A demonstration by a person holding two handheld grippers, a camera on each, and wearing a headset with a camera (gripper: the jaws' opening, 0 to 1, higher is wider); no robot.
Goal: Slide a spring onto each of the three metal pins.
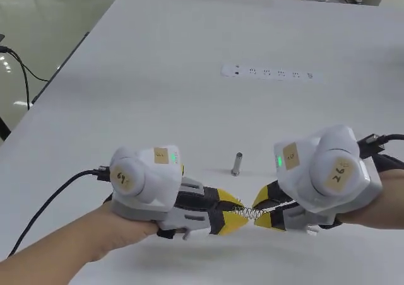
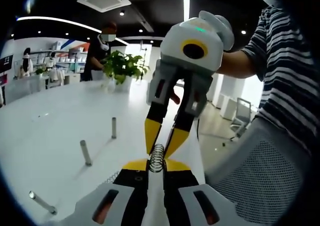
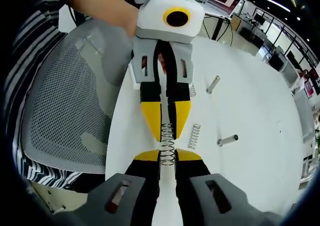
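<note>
A thin wire spring (image 1: 252, 214) stretches between my two grippers just above the white table (image 1: 189, 96). My left gripper (image 1: 242, 214) is shut on one end of it, and my right gripper (image 1: 262, 212) is shut on the other end. In the left gripper view the spring (image 2: 157, 158) sits between my own yellow tips (image 2: 156, 165), with the right gripper's tips pinching it from above. Two metal pins (image 2: 114, 127) (image 2: 86, 152) stand upright and a third (image 2: 42, 202) lies flat. The head view has one upright pin (image 1: 237, 164) just beyond the tips. The right gripper (image 3: 167, 157) grips the same spring (image 3: 167, 143).
Two loose springs (image 3: 194, 135) (image 3: 192, 90) lie on the table near the pins (image 3: 227, 140) (image 3: 213, 84). A white power strip (image 1: 268, 72) lies farther back. A mesh chair (image 3: 75, 101) and a striped sleeve are close behind. A person stands by a plant (image 2: 122, 66) in the distance.
</note>
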